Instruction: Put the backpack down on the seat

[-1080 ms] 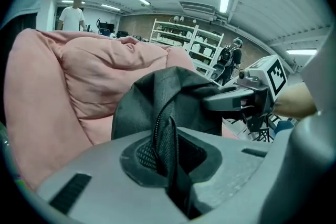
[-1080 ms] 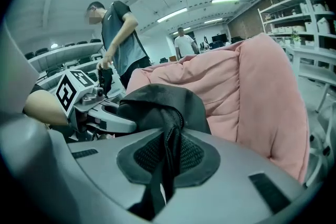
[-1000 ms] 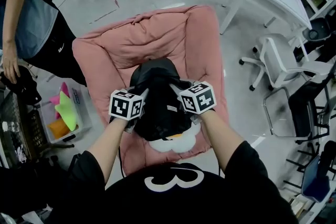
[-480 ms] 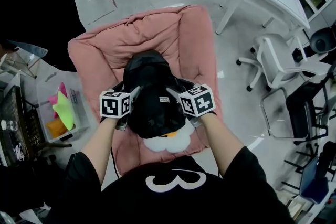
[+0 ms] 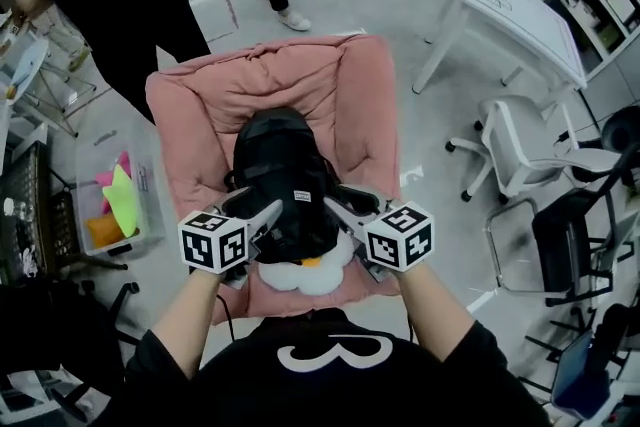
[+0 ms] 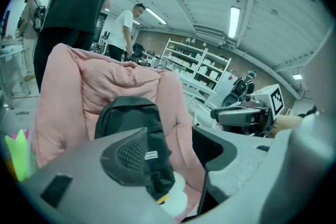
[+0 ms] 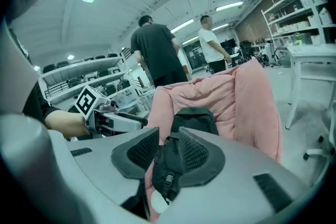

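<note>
On the pink padded fabric seat (image 5: 300, 80), the black nylon backpack (image 5: 283, 180) is leaning against the backrest. The left gripper (image 5: 252, 208) is closing, its jaws wide apart and gripping nothing. The right gripper (image 5: 348, 207) is closing too, its pads narrowly apart (a black buckled strap (image 7: 167, 176) is showing in the gap).

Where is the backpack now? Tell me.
Head view, centre: the black backpack rests on the pink seat, a white plush thing at its near end.
</note>
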Action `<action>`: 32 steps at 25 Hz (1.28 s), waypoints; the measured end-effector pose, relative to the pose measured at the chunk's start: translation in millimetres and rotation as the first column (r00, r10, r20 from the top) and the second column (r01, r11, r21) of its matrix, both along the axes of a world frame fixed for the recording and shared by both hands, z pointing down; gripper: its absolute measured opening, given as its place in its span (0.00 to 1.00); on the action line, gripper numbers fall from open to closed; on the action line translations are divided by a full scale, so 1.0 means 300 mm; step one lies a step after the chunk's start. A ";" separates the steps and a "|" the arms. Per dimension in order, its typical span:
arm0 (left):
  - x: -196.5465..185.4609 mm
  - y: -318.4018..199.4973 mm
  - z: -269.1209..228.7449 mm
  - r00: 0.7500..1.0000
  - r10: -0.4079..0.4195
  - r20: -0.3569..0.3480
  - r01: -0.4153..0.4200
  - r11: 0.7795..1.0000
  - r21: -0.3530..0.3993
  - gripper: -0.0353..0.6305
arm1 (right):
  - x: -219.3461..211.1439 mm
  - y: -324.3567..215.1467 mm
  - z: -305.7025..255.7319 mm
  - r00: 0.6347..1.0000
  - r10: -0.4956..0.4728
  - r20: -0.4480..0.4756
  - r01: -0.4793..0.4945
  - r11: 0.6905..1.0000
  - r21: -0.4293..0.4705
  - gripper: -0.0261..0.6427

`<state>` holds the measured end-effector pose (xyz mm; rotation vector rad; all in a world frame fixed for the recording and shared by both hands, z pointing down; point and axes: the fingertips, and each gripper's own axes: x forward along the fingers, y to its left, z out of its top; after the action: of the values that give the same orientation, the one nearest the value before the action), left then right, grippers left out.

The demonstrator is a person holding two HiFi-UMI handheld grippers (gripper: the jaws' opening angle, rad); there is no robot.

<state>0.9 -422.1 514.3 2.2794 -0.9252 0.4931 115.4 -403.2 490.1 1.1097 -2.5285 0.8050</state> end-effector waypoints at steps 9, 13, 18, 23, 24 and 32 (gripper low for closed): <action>0.115 0.305 -0.409 0.979 -0.011 -0.203 0.042 0.988 0.148 0.06 | 0.026 0.252 -0.349 0.982 -0.081 0.169 0.056 0.987 0.151 0.05; 0.139 0.399 -0.515 0.970 -0.012 -0.241 0.062 0.978 0.198 0.06 | 0.037 0.341 -0.463 0.969 -0.129 0.210 0.083 0.973 0.213 0.05; 0.157 0.482 -0.577 0.968 -0.028 -0.250 0.089 0.967 0.238 0.06 | 0.022 0.426 -0.530 0.957 -0.207 0.203 0.146 0.948 0.281 0.05; 0.175 0.523 -0.603 0.971 -0.035 -0.237 0.098 0.961 0.257 0.06 | 0.035 0.466 -0.564 0.952 -0.227 0.207 0.159 0.941 0.299 0.04; 0.180 0.526 -0.606 0.972 -0.034 -0.233 0.097 0.960 0.263 0.06 | 0.039 0.471 -0.567 0.951 -0.227 0.210 0.158 0.940 0.301 0.04; 0.210 0.521 -0.601 0.977 -0.004 -0.212 0.066 0.955 0.288 0.06 | 0.057 0.485 -0.544 0.954 -0.220 0.204 0.154 0.942 0.297 0.04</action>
<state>63.9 -265.9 333.9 2.5154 -0.9827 0.0973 132.6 -257.7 326.9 0.8690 -2.9654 0.5713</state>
